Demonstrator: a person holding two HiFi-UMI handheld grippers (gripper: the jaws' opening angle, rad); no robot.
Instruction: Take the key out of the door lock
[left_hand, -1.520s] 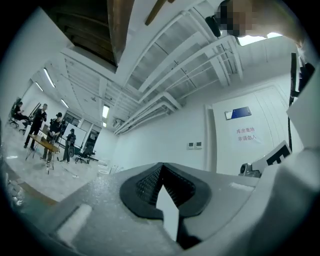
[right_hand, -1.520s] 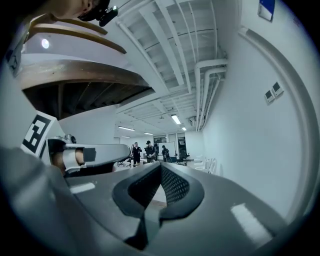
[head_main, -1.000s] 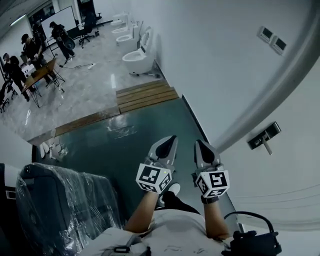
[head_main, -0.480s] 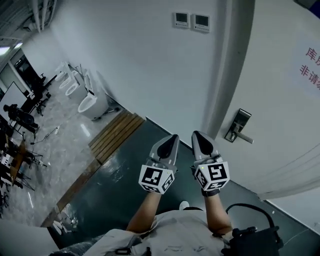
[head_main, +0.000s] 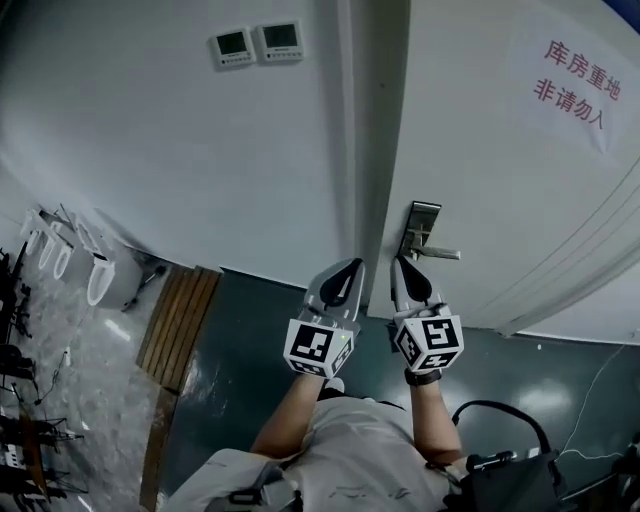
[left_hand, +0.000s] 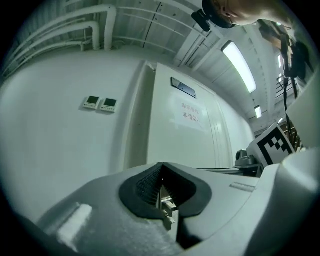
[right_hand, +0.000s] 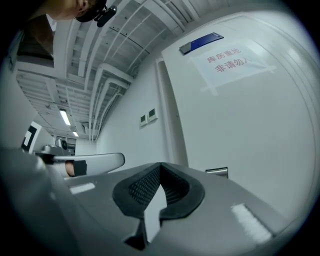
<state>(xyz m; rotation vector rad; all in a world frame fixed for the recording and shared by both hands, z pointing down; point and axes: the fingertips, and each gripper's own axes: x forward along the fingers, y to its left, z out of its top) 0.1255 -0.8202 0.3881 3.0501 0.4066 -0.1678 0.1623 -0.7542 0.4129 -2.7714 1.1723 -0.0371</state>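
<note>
White door fills the upper right of the head view, with the white wall to its left and dark floor below. Wooden planks lie at 9 o'clock from the tools, and white toilets stand further out that way. A paper sign with red print is taped high on the door. Left tool and right tool are side by side at frame centre, both pointing toward the door's edge. Each one's own view shows the jaws pressed together with nothing gripped (left tool, right tool). The door lock, a metal plate with a lever handle, sits at about 1 o'clock from the right tool's tips, near but not touching. It is a bit further from the left tool, at 2 o'clock. In the right gripper view only the plate's top peeks out at 3 o'clock of the tips. Two small wall panels are at 11 o'clock, well apart. The key is too small to make out on the lock.
</note>
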